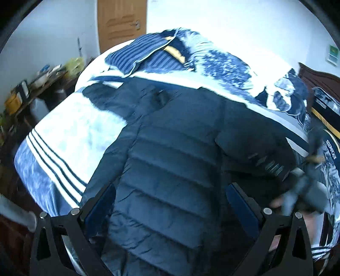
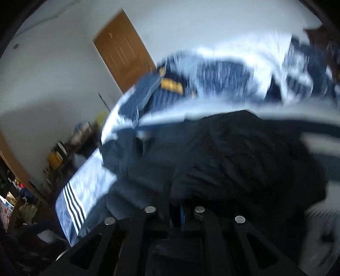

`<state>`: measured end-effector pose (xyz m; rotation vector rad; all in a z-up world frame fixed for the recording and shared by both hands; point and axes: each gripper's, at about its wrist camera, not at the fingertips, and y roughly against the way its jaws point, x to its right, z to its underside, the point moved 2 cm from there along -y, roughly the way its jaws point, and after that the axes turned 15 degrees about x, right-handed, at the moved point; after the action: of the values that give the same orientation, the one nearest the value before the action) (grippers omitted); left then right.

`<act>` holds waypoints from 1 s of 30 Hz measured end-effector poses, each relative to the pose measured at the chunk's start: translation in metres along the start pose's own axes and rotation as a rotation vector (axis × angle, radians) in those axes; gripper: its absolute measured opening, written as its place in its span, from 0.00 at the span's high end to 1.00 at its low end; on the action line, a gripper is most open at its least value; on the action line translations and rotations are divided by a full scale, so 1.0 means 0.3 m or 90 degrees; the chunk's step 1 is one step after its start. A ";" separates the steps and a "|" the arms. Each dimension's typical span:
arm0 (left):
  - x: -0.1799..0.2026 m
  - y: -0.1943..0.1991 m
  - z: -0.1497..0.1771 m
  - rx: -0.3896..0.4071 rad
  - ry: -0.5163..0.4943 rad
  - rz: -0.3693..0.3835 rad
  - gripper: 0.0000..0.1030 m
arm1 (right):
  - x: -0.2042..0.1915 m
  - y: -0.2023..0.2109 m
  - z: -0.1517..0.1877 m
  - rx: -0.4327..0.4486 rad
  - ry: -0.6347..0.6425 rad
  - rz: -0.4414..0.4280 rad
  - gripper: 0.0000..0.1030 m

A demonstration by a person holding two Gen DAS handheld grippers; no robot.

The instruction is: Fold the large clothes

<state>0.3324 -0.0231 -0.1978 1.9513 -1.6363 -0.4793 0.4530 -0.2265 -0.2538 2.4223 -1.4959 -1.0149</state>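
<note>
A: Jacket, dark quilted puffer, lying flat across the bed, hem toward the near edge, collar toward the far side.

B: Room around it?

A: Bare bedspread between its left sleeve and the bed's left edge; less on the right, where the right sleeve lies folded in over the body.

B: Count?

A: One jacket. Two tools. One striped pillow near the far left corner. One rumpled blue and white quilt heaped along the far edge.

B: Left tool?

A: Left tool spread wide, hovering over the lower back panel, blue fingers either side of the quilting, pinching nothing.

B: Right tool?

A: Right tool with fingers pressed close together, dark fabric bunched right at them. Looks like a pinch on the jacket, though badly blurred. In the left wrist view, just a smear at the bed's right edge, next to the folded sleeve's cuff.

B: Surroundings?

A: Brown wooden door in the white wall beyond the far left corner. Cluttered worktop off the bed's left side, well apart from the jacket. Dark wooden headboard at the right end.

B: In the way?

A: Only quilt and pillow, both beyond the collar, not touching the jacket as far as can be told.
</note>
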 end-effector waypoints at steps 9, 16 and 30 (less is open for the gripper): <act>0.021 -0.044 0.018 -0.004 -0.012 0.015 0.00 | 0.106 0.098 0.084 -0.022 -0.138 -0.092 0.20; 0.238 -0.198 0.153 -0.059 -0.064 0.043 0.00 | 0.517 0.310 -0.006 0.105 -0.282 0.027 0.19; 0.249 -0.488 0.010 0.021 -0.170 -0.187 0.00 | 0.850 0.195 0.030 0.040 -0.489 0.052 0.41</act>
<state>0.4601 -0.0802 -0.2841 2.2431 -1.5213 -0.8641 0.4768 -0.4657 -0.3576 2.0657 -1.8050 -2.0488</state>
